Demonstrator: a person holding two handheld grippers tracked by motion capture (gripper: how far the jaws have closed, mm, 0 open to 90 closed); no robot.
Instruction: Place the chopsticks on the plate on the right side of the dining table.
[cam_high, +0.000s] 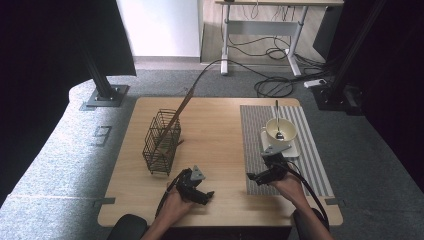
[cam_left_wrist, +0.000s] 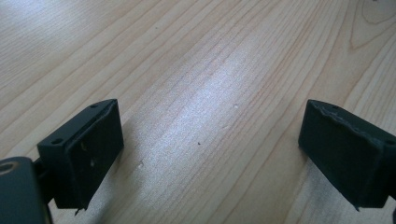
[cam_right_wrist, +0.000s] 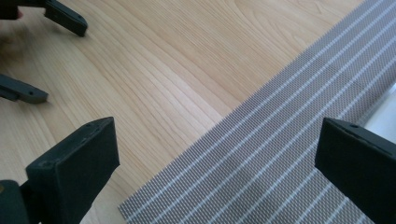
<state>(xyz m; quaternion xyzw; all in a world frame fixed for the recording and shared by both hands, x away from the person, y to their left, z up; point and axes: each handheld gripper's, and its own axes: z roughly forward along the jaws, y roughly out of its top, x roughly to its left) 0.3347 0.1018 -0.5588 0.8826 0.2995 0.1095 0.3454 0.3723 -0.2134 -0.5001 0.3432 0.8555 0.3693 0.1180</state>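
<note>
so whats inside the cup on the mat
A spoon stands in the cream cup, its bowl down on the cup's floor and its handle leaning out over the far rim. The cup sits on a white saucer. Any liquid is too small to tell.

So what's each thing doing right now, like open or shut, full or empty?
Left gripper: open, holding nothing, over bare wood.
Right gripper: open, holding nothing, at the placemat's edge.
Cup: upright on its saucer, spoon inside.
Spoon: standing in the cup.
Wire basket: upright, a long stick leaning out.
Placemat: lying flat.
</note>
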